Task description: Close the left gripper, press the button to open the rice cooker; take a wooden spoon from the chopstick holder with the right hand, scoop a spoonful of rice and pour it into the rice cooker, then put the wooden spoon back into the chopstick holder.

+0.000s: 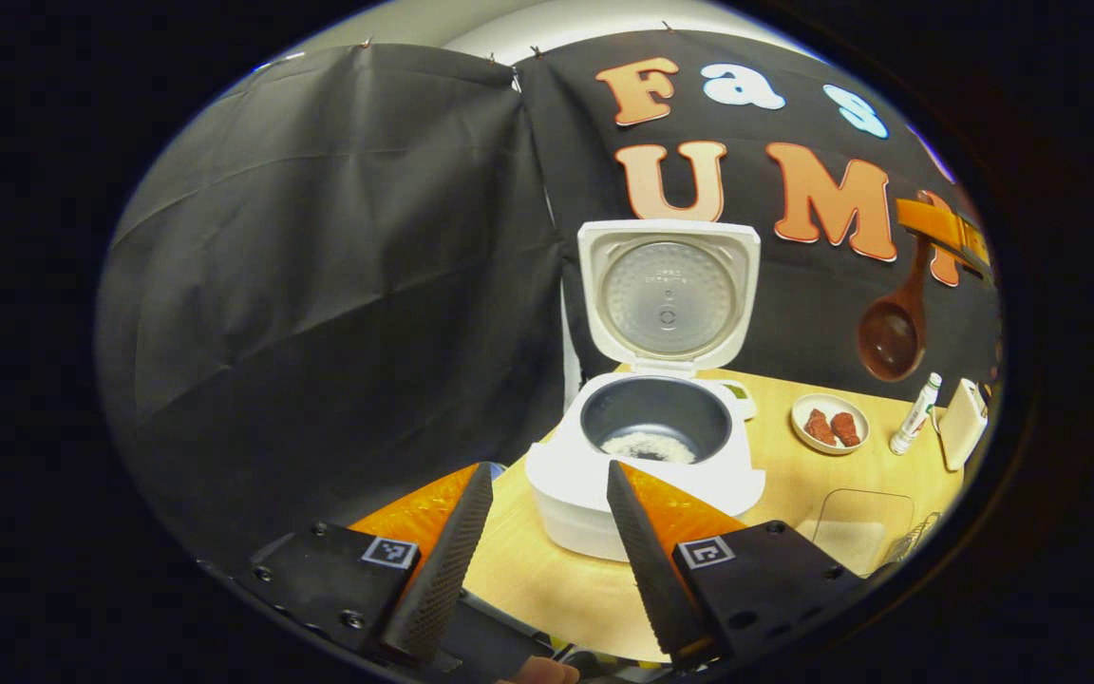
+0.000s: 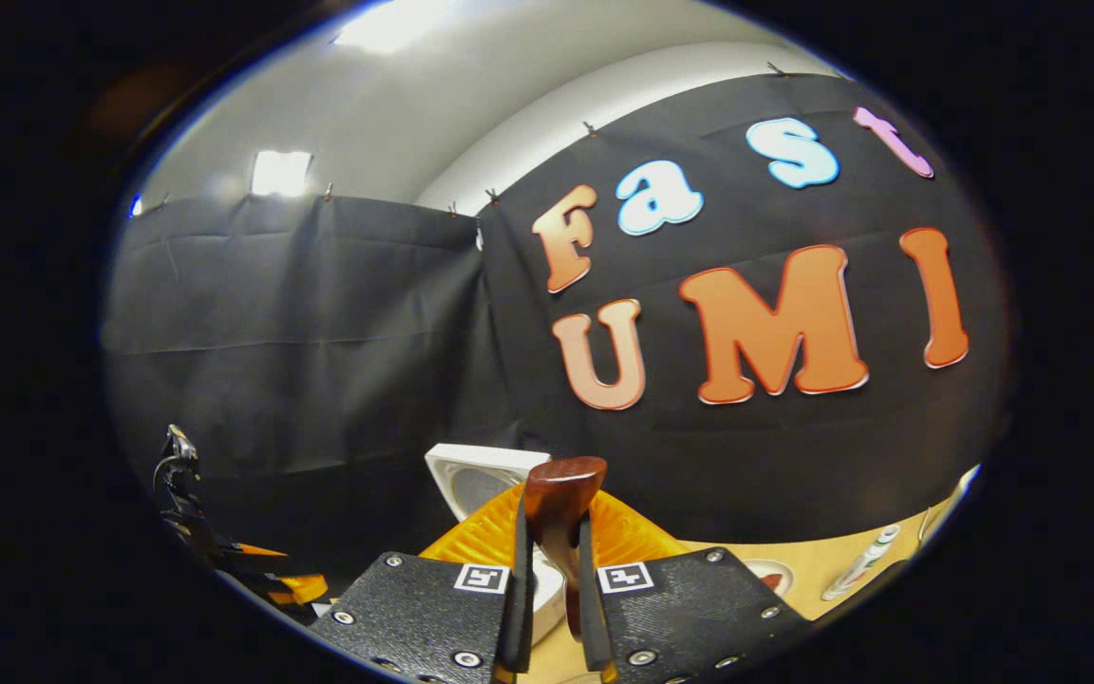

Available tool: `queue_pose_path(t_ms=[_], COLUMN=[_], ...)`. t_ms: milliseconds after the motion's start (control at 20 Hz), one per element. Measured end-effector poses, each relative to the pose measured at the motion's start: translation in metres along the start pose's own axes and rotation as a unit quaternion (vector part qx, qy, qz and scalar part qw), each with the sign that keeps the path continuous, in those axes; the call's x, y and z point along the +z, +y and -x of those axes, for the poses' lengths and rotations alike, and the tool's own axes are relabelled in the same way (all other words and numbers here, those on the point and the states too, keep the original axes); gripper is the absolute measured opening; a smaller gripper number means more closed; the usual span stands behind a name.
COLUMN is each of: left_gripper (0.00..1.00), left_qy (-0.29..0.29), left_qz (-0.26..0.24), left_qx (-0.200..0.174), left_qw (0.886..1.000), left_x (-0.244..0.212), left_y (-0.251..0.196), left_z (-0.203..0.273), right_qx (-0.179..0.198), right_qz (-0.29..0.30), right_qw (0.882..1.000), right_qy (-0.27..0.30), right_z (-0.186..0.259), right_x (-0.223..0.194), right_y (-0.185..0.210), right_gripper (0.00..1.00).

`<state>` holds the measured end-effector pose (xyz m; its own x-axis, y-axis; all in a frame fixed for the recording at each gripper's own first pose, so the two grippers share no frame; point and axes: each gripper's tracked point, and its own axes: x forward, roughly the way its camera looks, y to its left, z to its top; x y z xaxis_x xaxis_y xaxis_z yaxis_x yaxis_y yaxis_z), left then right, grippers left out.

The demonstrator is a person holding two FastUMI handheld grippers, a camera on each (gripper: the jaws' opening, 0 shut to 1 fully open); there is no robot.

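On the table (image 1: 547, 570), toward its back edge, the rice cooker (image 1: 647, 465) stands with its lid up so rice can go in; some white rice already lies in the dark pot. The left tool (image 1: 547, 546) hangs before it, fingers wide apart and empty. The right tool (image 2: 555, 579) is clamped on the wooden spoon (image 2: 561, 499), lifted high (probably heading back to the holder), its glossy brown bowl empty.
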<state>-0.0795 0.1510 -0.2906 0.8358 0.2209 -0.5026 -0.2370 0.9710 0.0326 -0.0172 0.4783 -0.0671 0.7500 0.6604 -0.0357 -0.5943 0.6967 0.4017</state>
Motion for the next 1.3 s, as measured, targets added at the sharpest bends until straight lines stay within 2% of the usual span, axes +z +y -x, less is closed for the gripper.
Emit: queue_pose_path(t_ms=[250, 400, 600, 900, 1300], left_gripper=[0.84, 0.84, 0.85, 0.84, 0.84], left_qy=[-0.014, -0.021, 0.006, -0.016, -0.023], left_qz=[-0.023, -0.026, -0.03, -0.051, -0.066], left_qx=[-0.049, -0.072, -0.119, -0.141, -0.146], left_qw=[0.998, 0.997, 0.992, 0.989, 0.987], left_x=[0.015, 0.021, 0.012, 0.025, 0.027], left_y=[-0.052, -0.078, -0.119, -0.152, -0.165], left_z=[-0.003, -0.002, 0.002, 0.01, 0.015], right_qx=[-0.106, -0.165, -0.227, -0.281, -0.333], right_qz=[-0.002, -0.018, -0.038, -0.076, -0.144], right_qw=[0.994, 0.986, 0.972, 0.953, 0.925], right_qy=[0.023, 0.034, 0.055, 0.088, 0.109], right_z=[0.06, 0.104, 0.157, 0.217, 0.253], right_x=[-0.018, -0.027, -0.051, -0.1, -0.176], right_y=[-0.072, -0.112, -0.159, -0.182, -0.205], right_gripper=[0.2, 0.2, 0.2, 0.2, 0.2])
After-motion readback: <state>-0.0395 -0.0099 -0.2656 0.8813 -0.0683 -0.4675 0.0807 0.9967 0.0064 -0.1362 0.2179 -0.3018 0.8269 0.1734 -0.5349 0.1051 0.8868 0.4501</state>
